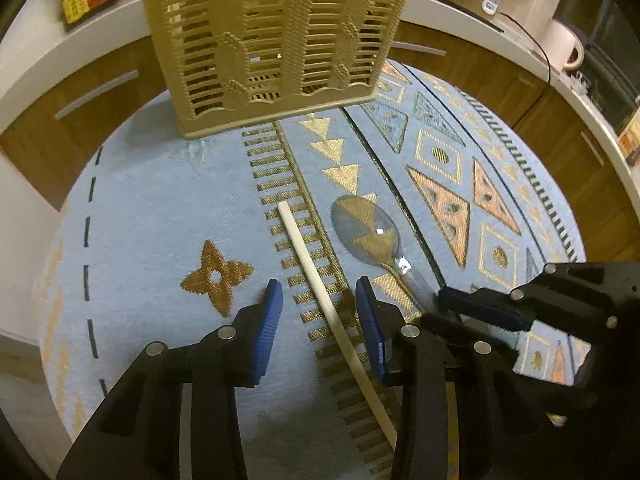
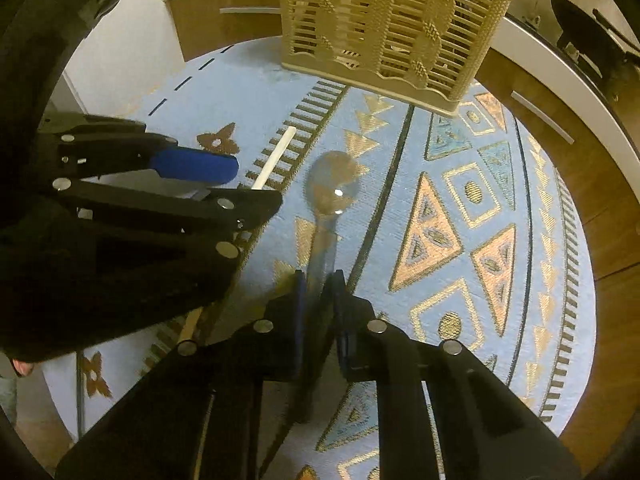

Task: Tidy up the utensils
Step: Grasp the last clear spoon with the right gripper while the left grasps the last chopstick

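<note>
On the left, the left gripper (image 1: 319, 300) is standing partly open, straddling the chopstick (image 1: 324, 296) that is lying on the patterned cloth (image 1: 152, 208); the blue pads are sitting either side of the stick and not touching it. To do this well, it should be lowering until the pads are level with the stick, then closing squarely across it so it is not rolling away. Just to the right, the clear plastic spoon (image 2: 332, 192) is lying bowl-up on the cloth, handle toward the camera. The right gripper (image 2: 318, 280) is pinched narrow on that handle, the pads appearing to press it. A straight, slow lift seems wise, since the smooth handle may be slipping. The slatted basket (image 2: 384, 28) is standing at the far edge of the cloth, well apart from both utensils, waiting as their likely destination.
</note>
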Tool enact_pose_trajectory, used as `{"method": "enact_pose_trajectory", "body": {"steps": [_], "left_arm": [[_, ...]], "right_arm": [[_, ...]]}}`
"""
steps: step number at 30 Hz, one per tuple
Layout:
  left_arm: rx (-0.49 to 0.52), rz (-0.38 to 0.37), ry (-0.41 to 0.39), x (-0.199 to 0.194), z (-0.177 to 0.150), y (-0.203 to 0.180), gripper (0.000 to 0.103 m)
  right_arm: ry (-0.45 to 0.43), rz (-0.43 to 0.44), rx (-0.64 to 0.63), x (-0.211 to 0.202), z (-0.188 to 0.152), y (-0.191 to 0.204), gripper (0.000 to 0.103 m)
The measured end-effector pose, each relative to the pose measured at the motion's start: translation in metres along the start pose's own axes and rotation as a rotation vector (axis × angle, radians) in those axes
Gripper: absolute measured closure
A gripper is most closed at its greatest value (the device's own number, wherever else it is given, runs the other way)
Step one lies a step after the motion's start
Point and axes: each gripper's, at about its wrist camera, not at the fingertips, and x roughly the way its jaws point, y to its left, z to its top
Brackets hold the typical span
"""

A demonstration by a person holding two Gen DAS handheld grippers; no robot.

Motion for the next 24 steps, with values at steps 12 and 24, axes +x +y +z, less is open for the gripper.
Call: {"method": "enact_pose_trajectory", "body": {"steps": [12, 24], "left_arm": [[0.109, 0.100, 0.010, 0.003, -0.001, -0.022, 0.078], [0.079, 0.060, 0.021, -0.017, -0.029, -0.004, 0.099]], "right_arm": [[-0.007, 0.016, 0.091, -0.016, -0.026, -0.039, 0.093], [0.024, 0.017, 0.132, -0.021, -0.046, -0.073, 0.092]]}}
